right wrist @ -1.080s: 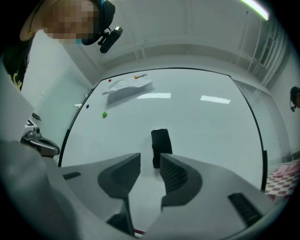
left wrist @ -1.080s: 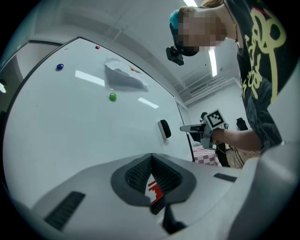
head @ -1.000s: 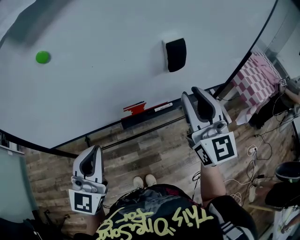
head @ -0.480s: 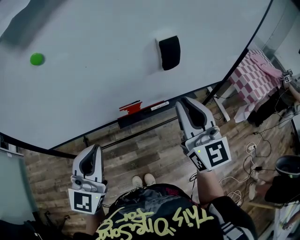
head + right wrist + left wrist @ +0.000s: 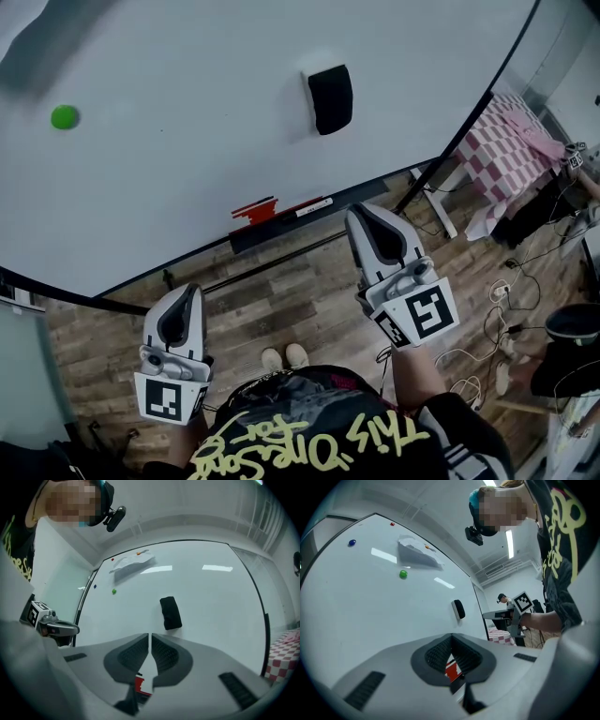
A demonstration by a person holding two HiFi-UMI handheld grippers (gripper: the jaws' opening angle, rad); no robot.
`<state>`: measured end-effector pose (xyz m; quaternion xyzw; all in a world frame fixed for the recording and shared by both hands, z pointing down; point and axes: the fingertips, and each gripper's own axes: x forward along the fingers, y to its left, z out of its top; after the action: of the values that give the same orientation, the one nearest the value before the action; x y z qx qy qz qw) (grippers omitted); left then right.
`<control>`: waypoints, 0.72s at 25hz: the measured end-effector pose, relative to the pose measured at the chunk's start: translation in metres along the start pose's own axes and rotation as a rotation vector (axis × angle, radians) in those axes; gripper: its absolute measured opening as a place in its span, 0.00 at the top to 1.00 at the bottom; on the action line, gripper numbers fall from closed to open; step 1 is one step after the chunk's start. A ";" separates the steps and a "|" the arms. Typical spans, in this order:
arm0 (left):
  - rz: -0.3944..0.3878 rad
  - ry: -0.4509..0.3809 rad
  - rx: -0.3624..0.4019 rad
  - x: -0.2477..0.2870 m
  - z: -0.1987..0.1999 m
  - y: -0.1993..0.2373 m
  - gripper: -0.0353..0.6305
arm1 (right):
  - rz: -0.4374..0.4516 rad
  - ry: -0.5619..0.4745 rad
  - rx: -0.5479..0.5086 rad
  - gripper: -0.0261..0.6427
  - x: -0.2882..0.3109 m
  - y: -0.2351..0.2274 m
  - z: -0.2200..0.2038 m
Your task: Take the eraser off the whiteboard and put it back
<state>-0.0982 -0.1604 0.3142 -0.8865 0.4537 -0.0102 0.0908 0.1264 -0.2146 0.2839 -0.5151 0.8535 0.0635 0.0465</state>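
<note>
The black eraser [image 5: 330, 98] clings to the whiteboard [image 5: 187, 150], upright and untouched; it also shows in the right gripper view [image 5: 170, 613] and the left gripper view [image 5: 459, 609]. My right gripper [image 5: 368, 212] hangs below the eraser, well short of the board. Its jaws are closing down to a thin slit with nothing between them [image 5: 149, 636]. My left gripper [image 5: 188, 293] is held low at the left, its jaws shut and empty [image 5: 451, 637]. Both point towards the board.
A green magnet [image 5: 64, 116] sits on the board's left part. The ledge under the board holds a red object [image 5: 255, 210] and a marker [image 5: 314, 205]. A table with a checked cloth [image 5: 511, 141] stands at the right, with cables [image 5: 506, 309] on the wooden floor.
The right gripper's jaws have gone from apart to nearly touching, and the gripper has drawn down and a little left, away from the eraser. The left gripper has kept still.
</note>
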 end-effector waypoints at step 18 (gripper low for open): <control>0.014 -0.013 0.002 -0.005 0.005 0.006 0.94 | 0.157 0.042 0.013 0.94 -0.002 0.051 -0.018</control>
<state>-0.1047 -0.1592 0.3084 -0.8832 0.4593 -0.0043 0.0944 0.0817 -0.1922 0.3048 -0.4476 0.8924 0.0508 0.0268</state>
